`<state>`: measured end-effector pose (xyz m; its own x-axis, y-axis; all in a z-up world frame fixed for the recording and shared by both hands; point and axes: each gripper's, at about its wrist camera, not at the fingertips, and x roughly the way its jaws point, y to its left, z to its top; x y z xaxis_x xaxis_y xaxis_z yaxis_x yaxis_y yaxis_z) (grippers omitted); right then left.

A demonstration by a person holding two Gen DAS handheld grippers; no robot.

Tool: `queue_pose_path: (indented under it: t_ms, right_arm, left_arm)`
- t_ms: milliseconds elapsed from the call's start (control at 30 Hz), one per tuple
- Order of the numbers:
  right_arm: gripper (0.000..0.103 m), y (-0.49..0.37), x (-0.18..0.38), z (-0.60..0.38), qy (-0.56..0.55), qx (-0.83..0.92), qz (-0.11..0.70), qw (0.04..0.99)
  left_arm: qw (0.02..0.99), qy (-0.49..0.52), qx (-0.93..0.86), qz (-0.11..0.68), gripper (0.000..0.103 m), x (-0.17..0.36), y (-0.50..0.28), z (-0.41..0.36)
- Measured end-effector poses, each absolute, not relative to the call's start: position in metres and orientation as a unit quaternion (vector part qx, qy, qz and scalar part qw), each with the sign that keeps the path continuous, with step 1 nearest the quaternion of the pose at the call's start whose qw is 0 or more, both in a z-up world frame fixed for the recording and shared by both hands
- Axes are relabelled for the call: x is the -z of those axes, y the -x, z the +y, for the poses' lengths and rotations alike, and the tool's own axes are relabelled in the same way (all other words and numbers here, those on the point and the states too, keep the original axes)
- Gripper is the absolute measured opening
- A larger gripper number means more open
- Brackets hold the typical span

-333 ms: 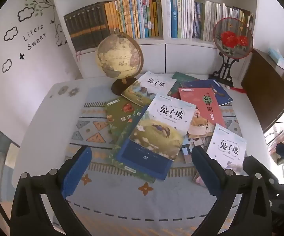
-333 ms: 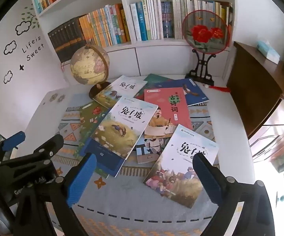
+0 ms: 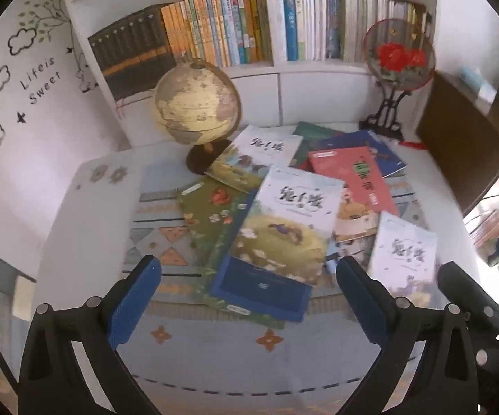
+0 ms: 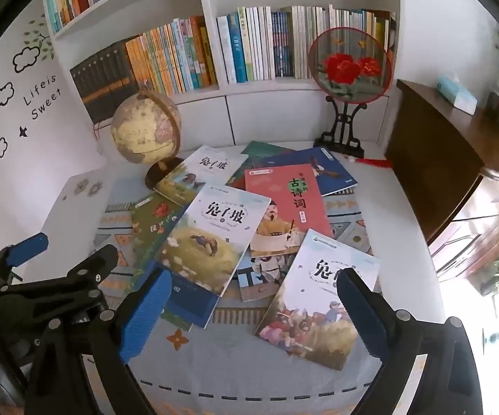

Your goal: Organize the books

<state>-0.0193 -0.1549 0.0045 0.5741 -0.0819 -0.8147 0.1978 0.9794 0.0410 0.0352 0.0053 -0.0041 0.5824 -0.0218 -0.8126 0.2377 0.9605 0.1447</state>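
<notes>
The books (image 4: 214,238) lie scattered and overlapping on a patterned mat (image 4: 235,373) across the white table (image 4: 401,214), none yet stacked. Since a moment ago both views have closed in — an approach, likely. The left gripper (image 3: 249,297) and right gripper (image 4: 254,311) hang released, empty. Behind stand a globe (image 4: 144,128), an embroidered fan (image 4: 349,65) and a full bookshelf (image 4: 211,79).

A beige antique-style globe (image 4: 144,128) on a dark round wooden base stands at the far left of the white tabletop (image 4: 401,228). At the far right stands a round fan (image 4: 350,65) embroidered with red flowers, on a black carved stand. A patterned grey-blue cloth mat (image 4: 235,363) covers the tabletop's middle. A dark brown wooden cabinet (image 4: 436,145) stands right.
</notes>
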Motion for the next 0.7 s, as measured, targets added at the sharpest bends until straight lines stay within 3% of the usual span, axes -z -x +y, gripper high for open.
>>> queue_pose_path:
  t_ms: [167,433,700]
  right_arm:
    - [0.09,0.016,-0.005,-0.144,-0.041,0.098,0.449,0.887]
    - [0.089,0.013,-0.001,-0.147,-0.066,0.096,0.451,0.885]
    - [0.089,0.008,0.004,-0.137,-0.077,0.064,0.446,0.89]
  left_arm:
    - [0.889,-0.188,0.048,0.415,0.101,0.003,-0.034,-0.002]
    - [0.888,-0.07,0.122,0.439,0.099,0.003,-0.044,0.019]
    - [0.892,-0.053,0.11,0.434,0.099,0.009,-0.044,0.028]
